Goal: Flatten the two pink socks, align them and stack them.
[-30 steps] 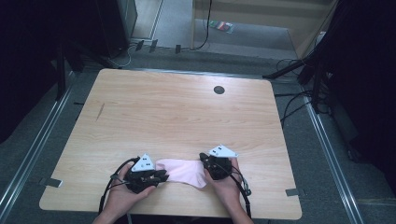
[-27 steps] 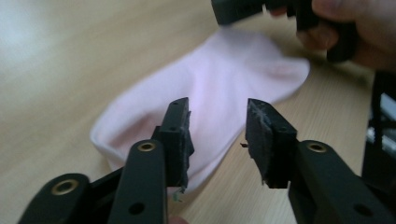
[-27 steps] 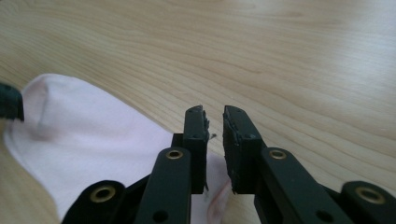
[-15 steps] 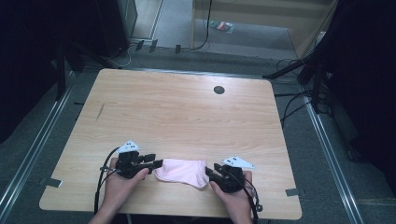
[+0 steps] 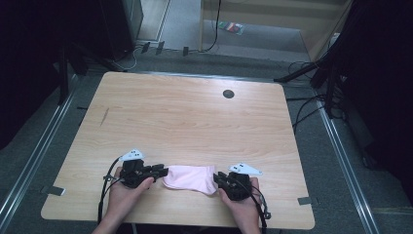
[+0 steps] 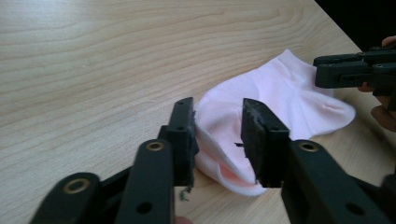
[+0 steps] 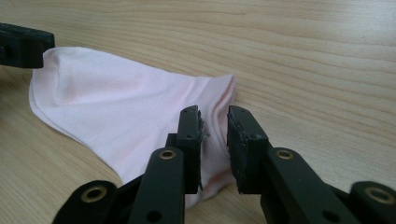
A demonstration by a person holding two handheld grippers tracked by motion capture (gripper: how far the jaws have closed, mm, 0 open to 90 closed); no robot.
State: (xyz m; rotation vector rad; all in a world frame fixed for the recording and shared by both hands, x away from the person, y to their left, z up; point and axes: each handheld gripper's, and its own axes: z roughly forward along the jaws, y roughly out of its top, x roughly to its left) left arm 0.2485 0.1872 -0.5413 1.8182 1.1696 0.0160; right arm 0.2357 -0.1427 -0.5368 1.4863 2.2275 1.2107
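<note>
Near edge of surface [image 5: 195, 112]: pink sock [image 5: 190, 178] lies flat between both tools. Left tool [image 6: 217, 135] just been closing, jaws narrow, straddling one sock end, a gap visible. Right tool [image 7: 214, 135] likewise closing, narrow around the cuff end.

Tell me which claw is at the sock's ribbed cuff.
The right claw, astride the ribbed opening of the pink sock; the left claw straddles the rounded toe. Both have just been closing.
</note>
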